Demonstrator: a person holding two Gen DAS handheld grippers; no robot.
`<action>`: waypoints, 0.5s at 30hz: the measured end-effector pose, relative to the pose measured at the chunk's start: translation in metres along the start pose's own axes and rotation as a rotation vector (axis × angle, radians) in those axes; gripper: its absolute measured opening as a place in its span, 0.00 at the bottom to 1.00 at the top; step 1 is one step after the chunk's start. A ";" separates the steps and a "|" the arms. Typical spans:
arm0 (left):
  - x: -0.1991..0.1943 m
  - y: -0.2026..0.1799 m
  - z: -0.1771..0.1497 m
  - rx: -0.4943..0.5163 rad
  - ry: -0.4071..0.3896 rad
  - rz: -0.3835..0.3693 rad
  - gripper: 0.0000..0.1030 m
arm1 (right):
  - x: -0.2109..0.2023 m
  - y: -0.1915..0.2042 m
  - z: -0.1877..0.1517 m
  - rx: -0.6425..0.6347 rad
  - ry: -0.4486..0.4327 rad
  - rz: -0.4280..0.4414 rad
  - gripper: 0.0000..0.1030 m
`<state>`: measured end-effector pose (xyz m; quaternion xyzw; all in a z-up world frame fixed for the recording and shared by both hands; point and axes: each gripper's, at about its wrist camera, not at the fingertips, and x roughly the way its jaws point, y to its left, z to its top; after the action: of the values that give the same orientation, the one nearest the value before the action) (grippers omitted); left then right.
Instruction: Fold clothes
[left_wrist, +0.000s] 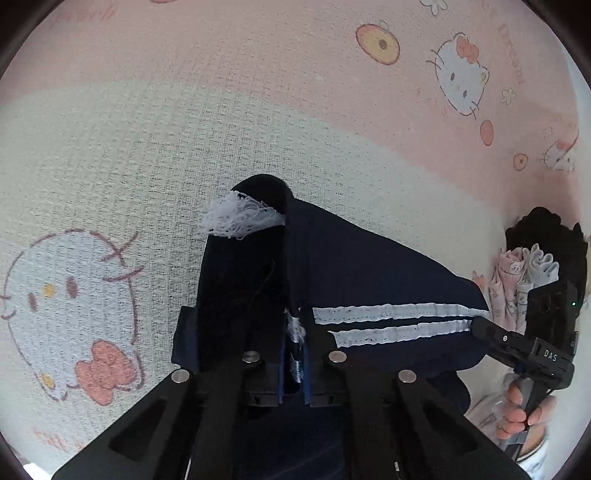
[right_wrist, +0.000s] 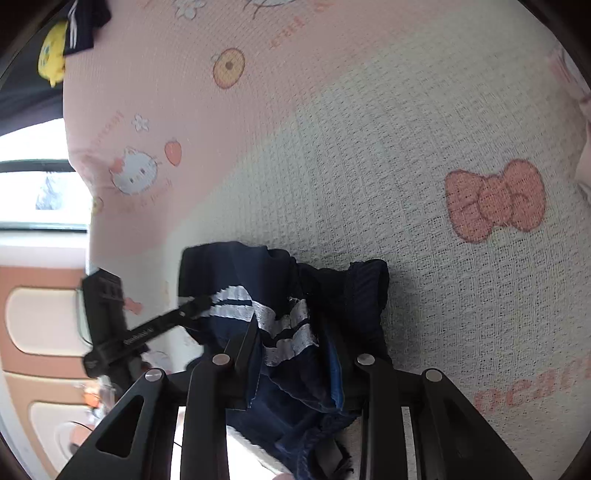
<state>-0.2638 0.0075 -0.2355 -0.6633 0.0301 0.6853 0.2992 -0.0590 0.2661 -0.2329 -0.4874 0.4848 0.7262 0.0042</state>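
While both of my grippers are busy with the same dark blue shorts (left_wrist: 354, 266), the folding looks only partly done; that is my guess from how the cloth sits. The shorts are bunched and lifted a bit above the bed cover (left_wrist: 147, 147), the pink and cream one with cat faces; they are not lying flat in a neat pile yet.

My left gripper (left_wrist: 293, 354) is closed tight on an edge of the shorts; I can see blue cloth and a bit of white thread pinched between its fingers (left_wrist: 221, 387). My right gripper (right_wrist: 291, 350) has the cloth with the two white stripes (right_wrist: 284, 328) between its jaws; the jaws stand part way apart, and I cannot tell if the pads press on the cloth or just sit around it.

From my left camera the right gripper shows at the side, its tip at the end of the stripes, with my hand (left_wrist: 517, 406) on its handle; from my right camera the left gripper shows the same way on the other side.

What is left, I think: bring the two held parts together, lay the shorts down flat, smooth them; then do any other clothes. A dark piece (right_wrist: 86, 26) and a yellow toy (right_wrist: 51, 55) sit far off at the top corner.

No box, basket or bag shows in either view; so nothing is in one.
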 end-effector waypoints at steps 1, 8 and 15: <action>-0.002 -0.001 0.000 0.010 -0.011 0.019 0.05 | 0.002 0.004 -0.001 -0.026 -0.001 -0.030 0.27; -0.015 0.005 0.007 -0.018 -0.060 0.054 0.04 | -0.005 0.042 -0.005 -0.226 -0.072 -0.173 0.13; -0.034 0.018 0.014 -0.024 -0.062 0.014 0.04 | -0.035 0.059 0.011 -0.253 -0.114 -0.028 0.15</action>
<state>-0.2860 -0.0135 -0.2085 -0.6450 0.0170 0.7079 0.2872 -0.0766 0.2591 -0.1665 -0.4488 0.3817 0.8078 -0.0197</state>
